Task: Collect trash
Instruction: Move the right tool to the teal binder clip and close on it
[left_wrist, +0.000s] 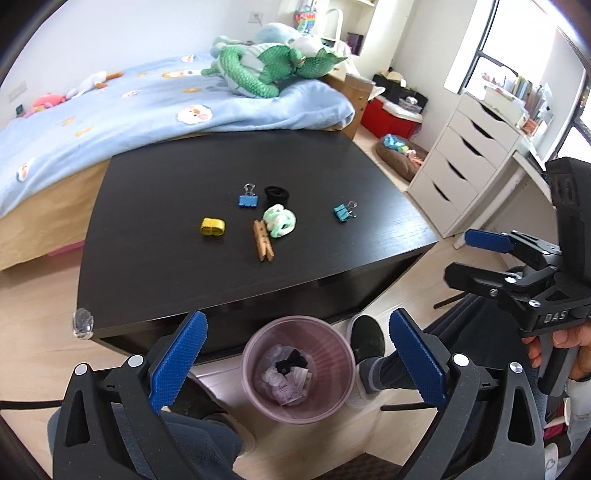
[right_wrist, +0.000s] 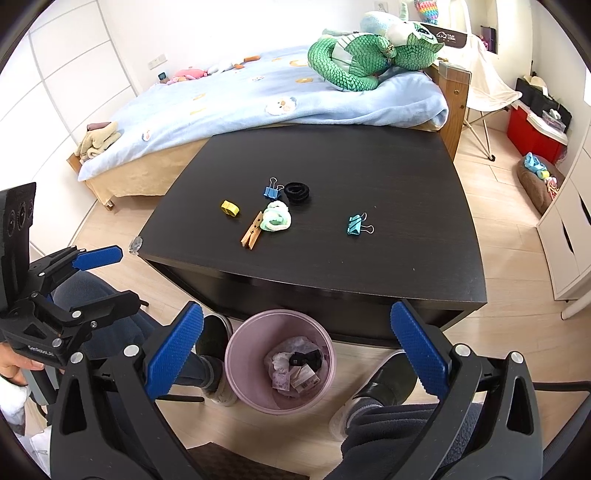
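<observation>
Bed (right_wrist: 229, 107): we see the wide bed with a pale blue blanket filling the upper half of the right wrist view, a green scaly plush dragon (right_wrist: 362, 62) lying at its upper right.
Tabletop (right_wrist: 388, 177): we find the dark brown wood-grain tabletop in the centre of both views, just in front of the bed.
Bin (right_wrist: 240, 373): we see the round translucent pink plastic waste bin on the pale wood floor, low in the frame below the tabletop's near edge, between the person's two shoes; crumpled white paper, printed labels and a black scrap lie in its bottom.
Left gripper (left_wrist: 299, 363): we see its blue pads spread wide with nothing between them, the bin's mouth showing in the gap.
Right gripper (right_wrist: 297, 354): we see it spread just as wide and empty, also framing the bin.
Wooden clothespin (left_wrist: 263, 240): centre of the tabletop, touching the mint-and-white crumpled wad (left_wrist: 279, 220) to its right.
Black ring-shaped hair tie (left_wrist: 276, 194): just above the wad.
Blue binder clip (left_wrist: 248, 198): beside the hair tie, on its left.
Teal binder clip (left_wrist: 343, 211): alone, right of the cluster.
Yellow folded band (left_wrist: 212, 226): apart, left of the clothespin.
</observation>
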